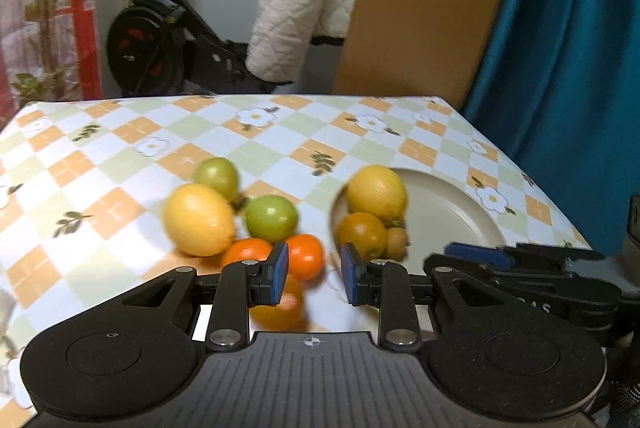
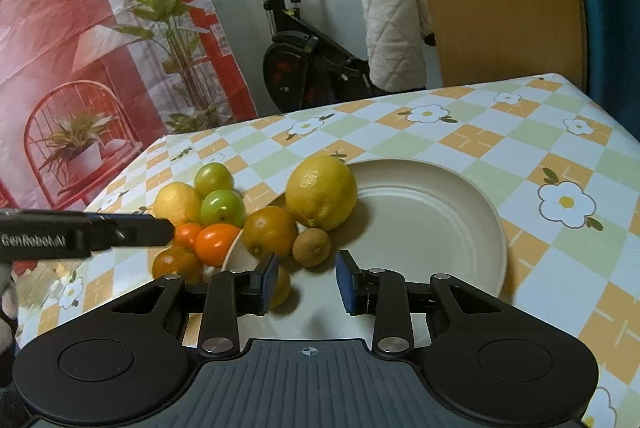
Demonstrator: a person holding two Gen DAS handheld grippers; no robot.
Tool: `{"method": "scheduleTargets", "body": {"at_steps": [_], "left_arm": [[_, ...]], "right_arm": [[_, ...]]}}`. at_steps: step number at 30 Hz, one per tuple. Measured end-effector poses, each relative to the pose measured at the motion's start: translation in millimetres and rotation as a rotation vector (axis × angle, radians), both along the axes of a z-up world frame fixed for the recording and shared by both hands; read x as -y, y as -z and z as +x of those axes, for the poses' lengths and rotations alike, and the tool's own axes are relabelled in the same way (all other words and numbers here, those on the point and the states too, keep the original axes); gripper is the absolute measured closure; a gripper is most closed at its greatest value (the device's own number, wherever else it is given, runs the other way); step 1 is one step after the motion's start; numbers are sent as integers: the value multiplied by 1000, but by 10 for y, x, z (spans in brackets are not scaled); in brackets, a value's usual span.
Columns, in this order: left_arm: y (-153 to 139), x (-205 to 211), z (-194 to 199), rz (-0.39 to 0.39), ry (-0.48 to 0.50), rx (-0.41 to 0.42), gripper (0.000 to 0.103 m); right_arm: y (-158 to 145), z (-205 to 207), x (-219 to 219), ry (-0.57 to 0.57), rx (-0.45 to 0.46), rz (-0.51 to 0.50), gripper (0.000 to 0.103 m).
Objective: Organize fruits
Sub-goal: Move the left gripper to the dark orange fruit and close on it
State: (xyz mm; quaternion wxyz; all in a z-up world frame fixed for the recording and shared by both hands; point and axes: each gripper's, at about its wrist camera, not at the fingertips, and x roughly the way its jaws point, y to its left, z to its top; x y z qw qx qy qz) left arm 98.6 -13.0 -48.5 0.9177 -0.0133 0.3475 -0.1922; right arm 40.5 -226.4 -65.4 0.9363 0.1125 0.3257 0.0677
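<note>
On the checked, flower-print cloth bench (image 2: pixel 480 139), round cream plate (image 2: pixel 496 228) already carrying a big yellow lemon (image 2: pixel 322 191), dull orange (image 2: pixel 270 232) and brown kiwi (image 2: pixel 312 248), crowded on the side nearest the loose pile (image 1: pixel 240 224), likely for short carries. Left gripper (image 1: pixel 314 264) and right gripper (image 2: pixel 306 268) hovering, jaws apart, empty.

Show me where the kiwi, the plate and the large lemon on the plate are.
kiwi (image 2: pixel 312 247): right wrist view, middle of its brown skin.
plate (image 2: pixel 432 211): right wrist view, bare inner floor.
large lemon (image 2: pixel 321 191): right wrist view, middle of its yellow peel.
</note>
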Motion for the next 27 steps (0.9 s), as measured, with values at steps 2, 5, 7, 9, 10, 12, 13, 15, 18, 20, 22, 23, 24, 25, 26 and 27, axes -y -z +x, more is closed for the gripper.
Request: {"method": "scheduleTargets", "body": {"at_steps": [2, 5, 7, 9, 10, 12, 13, 15, 18, 20, 22, 23, 24, 25, 26, 27], "left_arm": [[-15, -100, -29, -15, -28, 3, 73], [-18, -217, -74, -20, -59, 6, 73], [-7, -287, -95, -35, -73, -4, 73], [8, -354, -106, -54, -80, -21, 73], [14, -389, -118, -57, -86, -24, 73], [27, -430, -130, -62, -95, -30, 73], [36, -452, -136, -68, -99, -35, 73], [62, -490, -152, -77, -103, -44, 73], [83, -506, -155, -85, -103, -49, 73], [95, -510, -156, -92, -100, -50, 73], [103, -513, -154, -97, -97, -52, 73], [108, -513, -149, -100, -95, -54, 73], [113, -517, -144, -101, -95, -56, 73], [120, -516, -135, -103, -95, -59, 72], [128, -519, -124, -105, -94, -62, 72], [135, -520, -111, -107, -93, -65, 71]], "right_arm": [[-12, -19, -58, -16, -1, -6, 73], [-39, -38, -164, -43, -2, -20, 73], [-56, -51, -237, -60, 1, -32, 73], [-71, -63, -305, -76, 5, -47, 72], [-75, -71, -341, -84, 8, -57, 72], [-75, -75, -396, -99, 10, -70, 72], [-75, -70, -422, -106, 7, -74, 72], [-71, -56, -460, -116, 3, -81, 72], [-74, -42, -513, -131, -1, -91, 72], [-78, -34, -548, -141, -3, -98, 72], [-79, -9, -585, -156, -5, -106, 72], [-82, 14, -615, -166, -7, -112, 72], [-81, 32, -646, -178, -8, -119, 72], [-81, 49, -674, -190, -10, -126, 72], [-78, 70, -713, -205, -13, -133, 72], [-74, 88, -746, -218, -15, -140, 72]]}}
